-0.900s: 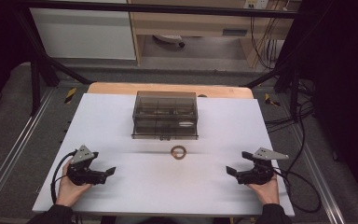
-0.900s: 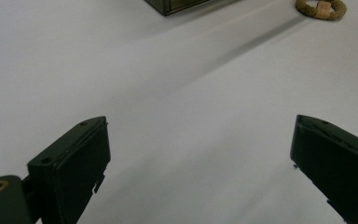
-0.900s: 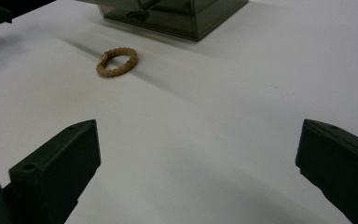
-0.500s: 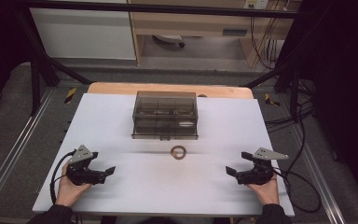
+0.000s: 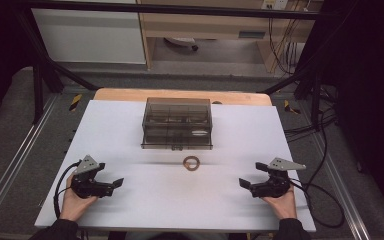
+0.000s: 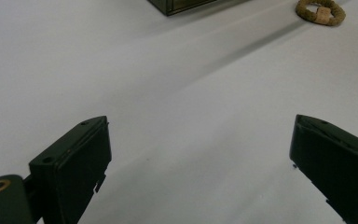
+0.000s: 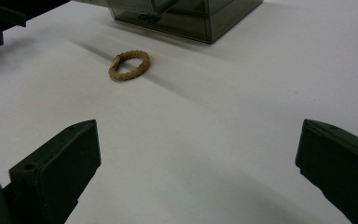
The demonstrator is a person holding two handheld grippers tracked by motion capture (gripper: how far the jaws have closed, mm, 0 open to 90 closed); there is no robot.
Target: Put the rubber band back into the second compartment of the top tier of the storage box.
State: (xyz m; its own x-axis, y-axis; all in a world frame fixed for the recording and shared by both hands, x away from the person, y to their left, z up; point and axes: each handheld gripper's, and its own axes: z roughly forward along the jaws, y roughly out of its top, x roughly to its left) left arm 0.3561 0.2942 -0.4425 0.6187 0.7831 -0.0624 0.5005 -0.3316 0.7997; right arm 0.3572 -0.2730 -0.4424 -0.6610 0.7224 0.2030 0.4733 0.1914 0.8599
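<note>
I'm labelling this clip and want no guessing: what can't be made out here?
- Contents of the smoky translucent plastic drawer box: high view, too small, dimmed by tinted walls.
- Same box: cut off by the top edge in both gripper views.
- Clasp on the tan braided bracelet: too small to read.

Each hand-held gripper is black: the left hand-held gripper (image 5: 116,183) and the right hand-held gripper (image 5: 244,183) both carry a grey three-cornered plate on top and trail a black cable. The jaws are blocky, matt black slabs with small screw holes; a brass-coloured ring sits at one base. Dark sleeves cover the person's forearms.
</note>
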